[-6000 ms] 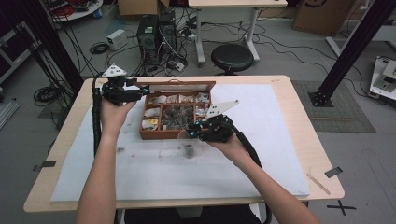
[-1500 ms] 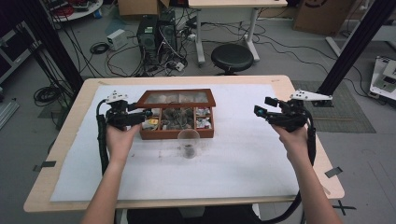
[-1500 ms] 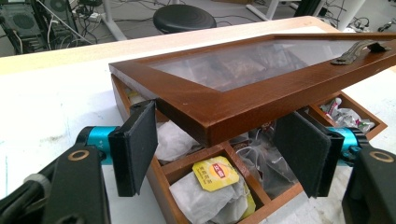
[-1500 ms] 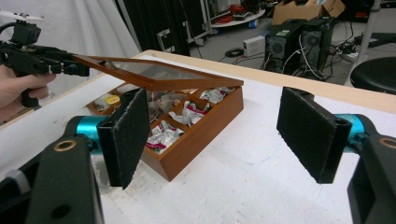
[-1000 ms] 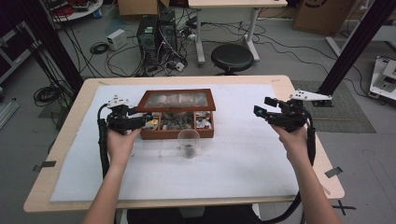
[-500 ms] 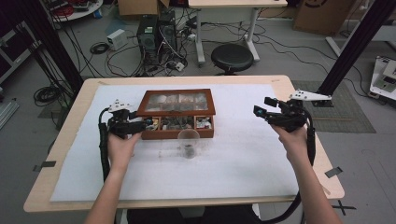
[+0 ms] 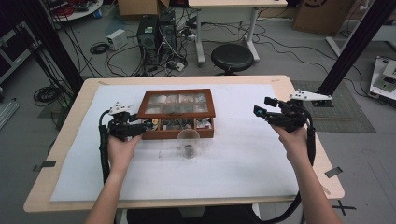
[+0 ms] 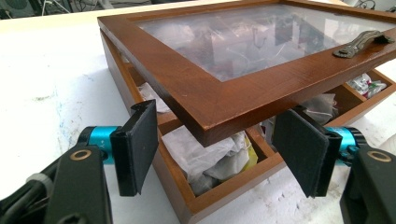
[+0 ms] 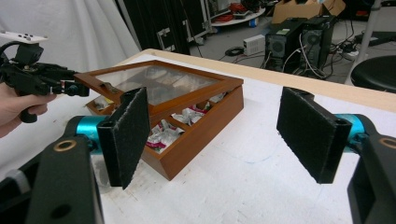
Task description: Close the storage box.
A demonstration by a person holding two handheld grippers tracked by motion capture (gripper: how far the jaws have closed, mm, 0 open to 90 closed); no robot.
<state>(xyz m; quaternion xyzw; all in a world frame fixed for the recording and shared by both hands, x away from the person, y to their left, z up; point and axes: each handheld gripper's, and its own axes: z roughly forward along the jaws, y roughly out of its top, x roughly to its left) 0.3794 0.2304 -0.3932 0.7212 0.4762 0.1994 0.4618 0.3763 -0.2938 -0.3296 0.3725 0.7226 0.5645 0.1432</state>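
I have the left gripper [image 7: 145,125] at the left end of the wooden box [image 7: 177,128], which sits toward the far side of the counter [image 7: 70,135], nearer its left edge than its right; in the left gripper view the jaws stand apart, released, one on each side of the near corner of the glass lid [image 8: 243,51], and neither pad touches the wood as far as I can tell. The lid is tilted, raised at the front and hinged along the far side, so the compartments under it show crumpled white packets [image 8: 205,154] (a metal handle [image 8: 362,42] sits on the lid's front rail). The right gripper [image 7: 264,112] hangs over the counter's right part, well apart from the box, its jaws wide open and holding nothing; from its own view I see the box's right end [image 9: 196,135] and my left hand [image 9: 16,114] beyond it. A clear plastic cup [image 7: 188,143] stands upright on the white sheet [image 7: 233,158] just in front of the box, with something small and dark at its bottom.
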